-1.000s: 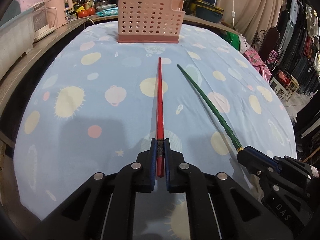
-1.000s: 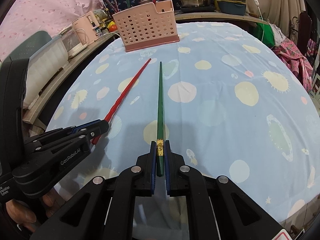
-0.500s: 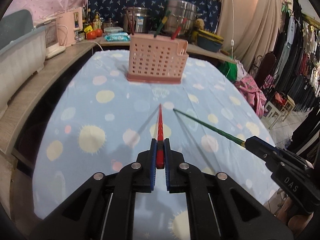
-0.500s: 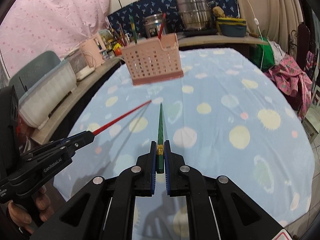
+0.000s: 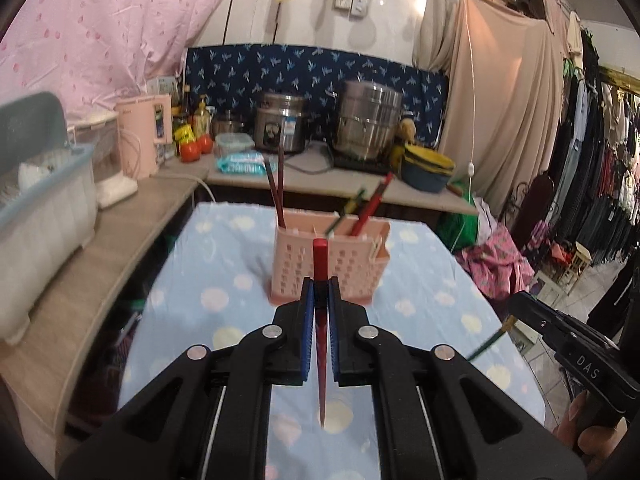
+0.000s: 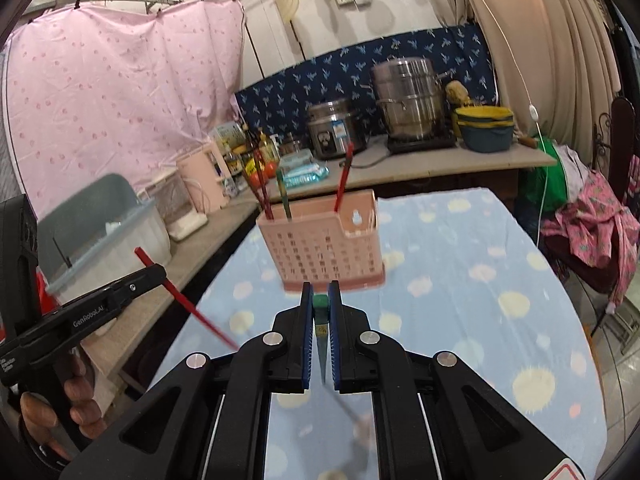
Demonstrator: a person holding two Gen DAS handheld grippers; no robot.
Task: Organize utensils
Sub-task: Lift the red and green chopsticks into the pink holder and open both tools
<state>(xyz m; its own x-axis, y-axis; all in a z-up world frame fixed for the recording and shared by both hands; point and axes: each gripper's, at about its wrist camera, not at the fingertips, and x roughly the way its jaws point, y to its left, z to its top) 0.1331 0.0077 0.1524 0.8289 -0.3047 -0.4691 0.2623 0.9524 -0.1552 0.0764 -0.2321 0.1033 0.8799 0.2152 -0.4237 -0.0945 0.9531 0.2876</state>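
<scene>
My left gripper (image 5: 319, 300) is shut on a red chopstick (image 5: 320, 264), held upright above the table with its thin tip pointing down. My right gripper (image 6: 320, 312) is shut on a green chopstick (image 6: 320, 322), also upright with its tip down. A pink perforated utensil basket (image 5: 328, 268) stands on the table ahead and holds several red, dark and green chopsticks; it also shows in the right wrist view (image 6: 324, 244). The left gripper with the red chopstick (image 6: 192, 308) shows at the left of the right wrist view. The right gripper (image 5: 532, 312) shows at the right of the left wrist view.
The table has a light blue spotted cloth (image 5: 224, 280). A wooden counter (image 5: 100, 256) on the left carries a plastic bin (image 5: 40, 216) and a pink kettle (image 5: 144, 136). Steel pots (image 5: 368, 120) stand on the back counter. Clothes hang at the right.
Both grippers have lifted their chopsticks off the cloth, swung them from lying flat to upright with tips down, and risen well above the table in front of the basket.
</scene>
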